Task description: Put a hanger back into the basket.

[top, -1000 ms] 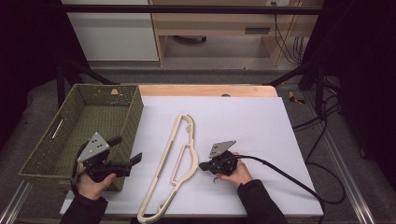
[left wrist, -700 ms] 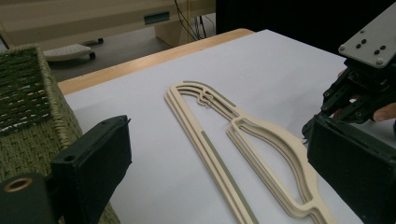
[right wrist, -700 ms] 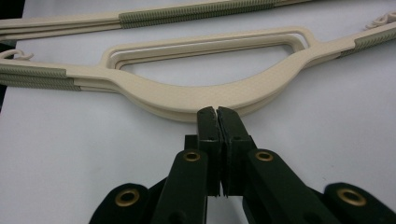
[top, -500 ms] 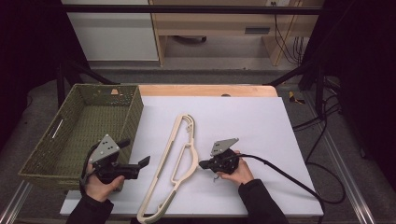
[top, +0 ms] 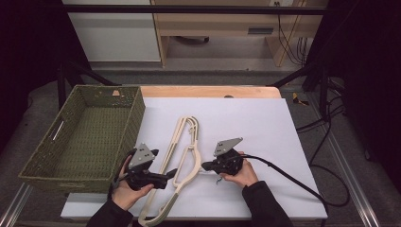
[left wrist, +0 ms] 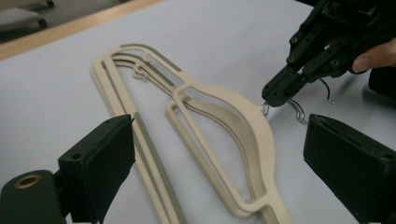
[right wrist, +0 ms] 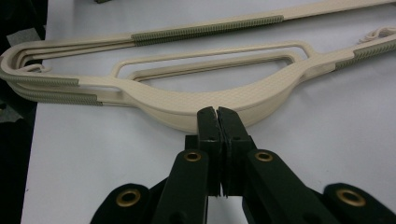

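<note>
The right gripper point(right wrist: 218, 112) is closed at the neck of the hangers point(top: 182, 161), its jaws pinched together on the metal hook point(left wrist: 295, 108) where it leaves the cream plastic; the left gripper view shows those tips pressed right at the hook's base. The hangers, which look like two or three stacked, lie flat on the white sheet point(top: 265, 123), just ahead of the right fingertips and stretching away to both sides of them. The left gripper point(left wrist: 224, 163) has its jaws wide apart, with the curved shoulder of the stack between and ahead of the pads and nothing touched yet. The step appears to be a second grip on the stack while the right holds it steady. To do it well, the left jaws should straddle the shoulder squarely, catching every layer, and close only once both pads are level with the plastic. The right should keep its pinch firm so the stack does not pivot. The basket point(top: 85, 137) stands well to the outside of the left gripper.
</note>
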`<state>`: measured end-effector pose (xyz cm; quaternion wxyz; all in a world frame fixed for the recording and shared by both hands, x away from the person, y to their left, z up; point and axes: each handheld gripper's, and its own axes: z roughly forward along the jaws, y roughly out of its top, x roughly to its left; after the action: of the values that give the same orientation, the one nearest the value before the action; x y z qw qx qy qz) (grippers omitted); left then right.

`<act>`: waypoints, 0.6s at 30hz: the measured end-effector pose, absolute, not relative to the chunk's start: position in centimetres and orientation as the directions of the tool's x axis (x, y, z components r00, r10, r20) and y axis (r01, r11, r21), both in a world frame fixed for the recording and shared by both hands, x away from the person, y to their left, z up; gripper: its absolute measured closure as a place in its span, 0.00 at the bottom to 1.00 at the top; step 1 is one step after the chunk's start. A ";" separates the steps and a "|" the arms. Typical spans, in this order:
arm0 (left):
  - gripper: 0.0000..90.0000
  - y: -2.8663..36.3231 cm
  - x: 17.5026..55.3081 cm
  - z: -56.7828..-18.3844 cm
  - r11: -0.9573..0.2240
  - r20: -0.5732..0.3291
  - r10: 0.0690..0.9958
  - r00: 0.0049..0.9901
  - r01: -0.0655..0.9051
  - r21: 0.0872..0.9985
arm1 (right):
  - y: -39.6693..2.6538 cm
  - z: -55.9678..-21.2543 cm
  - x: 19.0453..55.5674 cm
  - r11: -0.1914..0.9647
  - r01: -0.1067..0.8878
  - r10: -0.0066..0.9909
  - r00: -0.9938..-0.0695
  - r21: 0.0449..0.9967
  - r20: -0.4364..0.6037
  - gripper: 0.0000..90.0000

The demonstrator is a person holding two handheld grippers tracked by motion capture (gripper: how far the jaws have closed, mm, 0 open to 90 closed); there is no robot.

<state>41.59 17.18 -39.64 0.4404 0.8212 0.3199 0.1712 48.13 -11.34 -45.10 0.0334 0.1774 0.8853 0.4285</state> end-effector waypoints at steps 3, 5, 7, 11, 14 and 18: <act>0.11 15.9 41.8 -40.2 -0.435 -0.001 0.666 0.746 0.389 0.812 | -11.4 -45.0 48.1 0.567 0.294 0.348 -0.932 0.770 0.101 0.99; 0.13 15.1 42.0 -40.6 -0.450 -0.001 0.660 0.751 0.396 0.801 | -11.4 -44.8 48.1 0.563 0.299 0.356 -0.929 0.770 0.099 0.99; 0.14 14.2 42.3 -40.9 -0.464 0.003 0.655 0.756 0.399 0.791 | -11.4 -44.7 48.1 0.564 0.298 0.359 -0.928 0.770 0.097 0.99; 0.23 12.2 42.7 -41.6 -0.522 0.021 0.628 0.778 0.401 0.753 | -11.4 -44.5 48.0 0.565 0.290 0.351 -0.932 0.772 0.093 0.99; 0.28 10.6 43.0 -42.7 -0.569 0.037 0.614 0.789 0.410 0.713 | -11.3 -44.3 47.9 0.564 0.292 0.356 -0.930 0.772 0.093 0.99; 0.40 9.5 43.2 -43.6 -0.601 0.052 0.608 0.793 0.416 0.683 | -11.2 -44.0 47.8 0.567 0.288 0.357 -0.930 0.772 0.085 0.99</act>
<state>43.17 9.46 -43.60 0.3404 0.8834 0.2895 0.1410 47.75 -11.25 -43.96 0.0401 0.1823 0.8842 0.4283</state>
